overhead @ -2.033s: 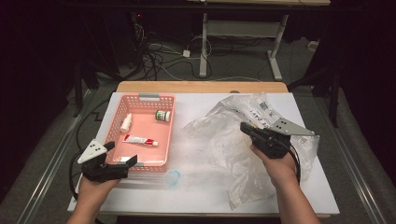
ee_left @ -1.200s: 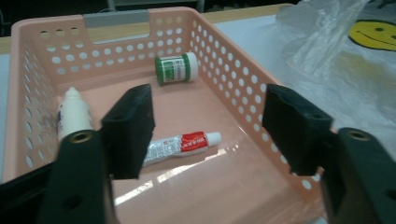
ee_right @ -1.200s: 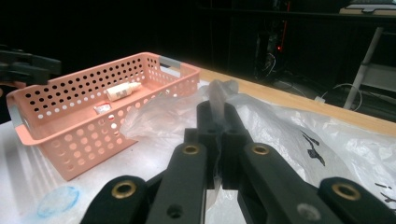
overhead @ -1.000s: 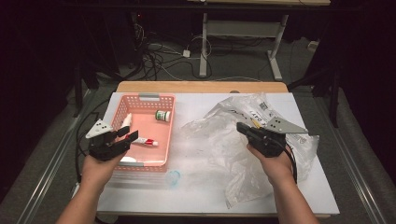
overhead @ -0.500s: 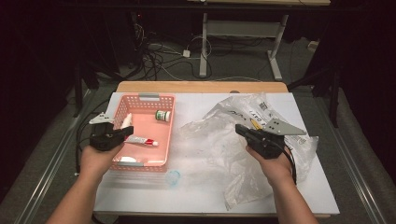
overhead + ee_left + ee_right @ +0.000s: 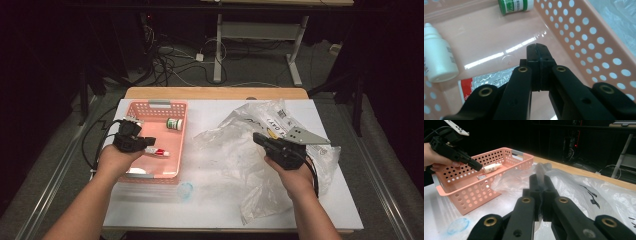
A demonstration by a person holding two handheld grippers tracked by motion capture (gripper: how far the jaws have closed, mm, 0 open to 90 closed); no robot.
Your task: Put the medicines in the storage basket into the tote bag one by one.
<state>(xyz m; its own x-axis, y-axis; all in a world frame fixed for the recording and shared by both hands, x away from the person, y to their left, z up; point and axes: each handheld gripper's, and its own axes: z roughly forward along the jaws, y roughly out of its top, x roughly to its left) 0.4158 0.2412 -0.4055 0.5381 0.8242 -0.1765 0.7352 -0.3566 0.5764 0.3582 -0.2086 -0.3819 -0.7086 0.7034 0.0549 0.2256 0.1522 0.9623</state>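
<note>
Pinching the plastic bag (image 6: 584, 192) tight, my right gripper (image 6: 539, 180) holds; my left gripper (image 6: 536, 48), pressed together, hangs over the pink basket (image 6: 584, 37).

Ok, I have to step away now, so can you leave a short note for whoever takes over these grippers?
Left gripper: shut, empty, inside the pink basket, above the red and white tube.
Right gripper: shut on the clear plastic bag, pinching a fold off the table.
In the basket: white dropper bottle, green-labelled jar, tube.
Done: bag gripped, nothing in it that I can see.
Left, probably: open the left jaws, pick items and bag them.
</note>
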